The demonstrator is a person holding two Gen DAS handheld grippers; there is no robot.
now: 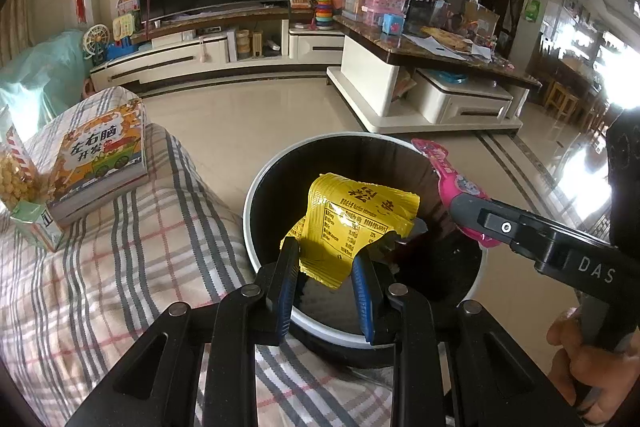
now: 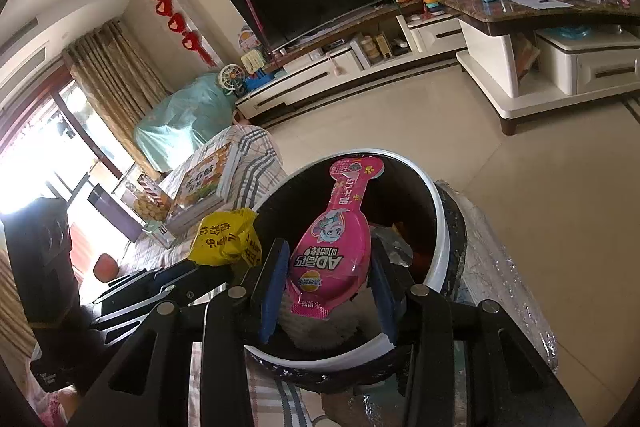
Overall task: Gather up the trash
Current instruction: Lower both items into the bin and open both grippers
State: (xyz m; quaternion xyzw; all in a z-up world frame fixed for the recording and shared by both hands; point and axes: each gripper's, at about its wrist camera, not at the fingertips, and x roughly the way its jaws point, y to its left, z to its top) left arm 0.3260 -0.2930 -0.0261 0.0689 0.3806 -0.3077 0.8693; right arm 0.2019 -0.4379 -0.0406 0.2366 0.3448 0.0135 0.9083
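Two wrappers, two grippers, one bin. Left gripper (image 1: 328, 259) has its fingers (image 1: 286, 279) clamped on the lower edge of a yellow snack wrapper (image 1: 356, 223); the wrapper stands up crumpled over the dark mouth of the trash bin (image 1: 256, 187). Right gripper (image 2: 328, 287) has its fingers (image 2: 274, 291) pinched on the wide end of a pink spoon-shaped packet (image 2: 340, 235), whose narrow neck reaches out toward the bin's far rim. In the left wrist view the same packet (image 1: 448, 179) juts past the rim on the right.

Bin: white rim, black inside, some crumpled rubbish already at the bottom, though what it is I cannot make out. It sits just beside a bed covered in a plaid sheet (image 1: 120, 267).

Reading of the hold: both pieces are carried by an edge so the bulk hangs free over the opening; opening the fingers should let each fall inside. Yellow one looks well centred. Pink one is less sure, with its tip near the rim, so it may catch there unless brought inward first.

Still on the bed: a children's book (image 1: 100, 163), a popcorn box (image 1: 20, 171) and a small green carton (image 1: 38, 227) beside it. Carton could be further trash; I cannot tell whether either is empty.
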